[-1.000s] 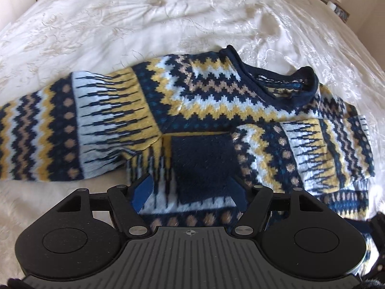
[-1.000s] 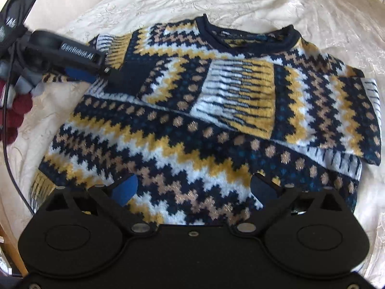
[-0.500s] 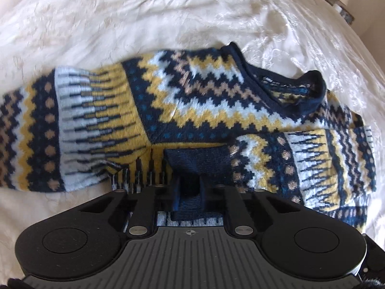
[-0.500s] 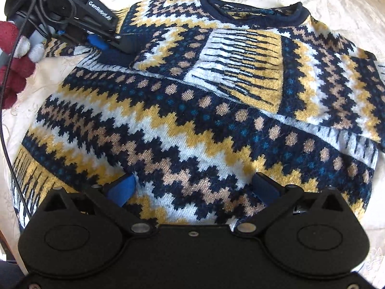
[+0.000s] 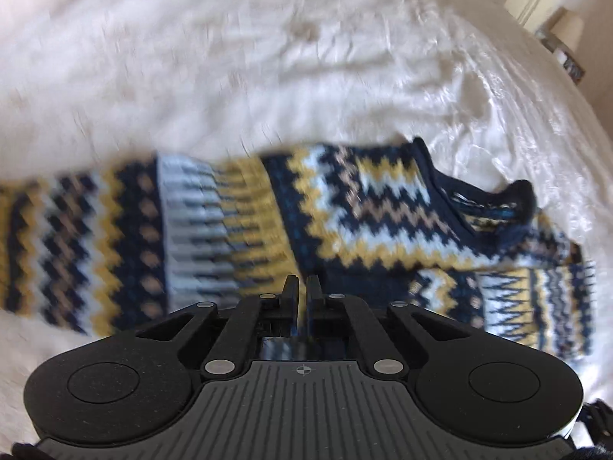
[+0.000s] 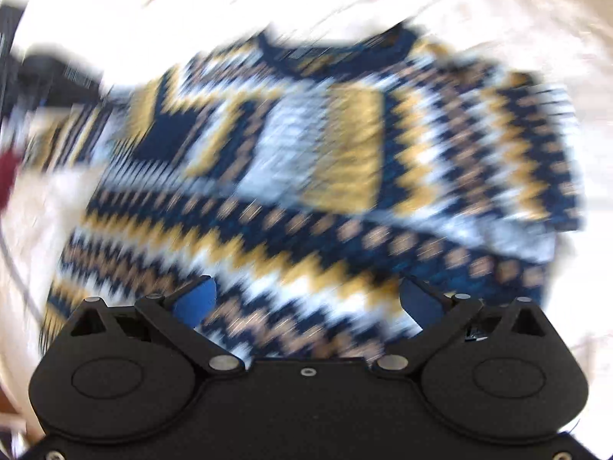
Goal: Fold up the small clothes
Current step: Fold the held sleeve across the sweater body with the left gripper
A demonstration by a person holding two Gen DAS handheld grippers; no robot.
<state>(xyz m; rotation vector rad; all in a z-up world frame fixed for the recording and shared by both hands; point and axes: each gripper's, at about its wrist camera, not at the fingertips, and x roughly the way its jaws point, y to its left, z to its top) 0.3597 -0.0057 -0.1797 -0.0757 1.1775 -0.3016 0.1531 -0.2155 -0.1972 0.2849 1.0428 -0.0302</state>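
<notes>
A navy, yellow and white patterned knit sweater [image 5: 367,207] lies on a white bedspread [image 5: 268,76], one sleeve folded across its chest and the other sleeve stretched out to the left. My left gripper [image 5: 302,287] has its fingers together at the sweater's near edge; no fabric shows between them. In the right wrist view the sweater [image 6: 306,176] is blurred by motion. My right gripper [image 6: 306,299] is open and empty just above the sweater's lower body. The left gripper's body [image 6: 49,76] shows blurred at the far left.
A bedside lamp [image 5: 571,30] and small items stand on a nightstand beyond the bed's far right corner. A dark red object [image 6: 9,168] sits at the left edge of the right wrist view. White bedspread surrounds the sweater.
My left gripper has shut and pulled back over the sweater's edge, off the navy cuff it pinched. My right gripper stays open and the view has swung fast, backing off slightly.
</notes>
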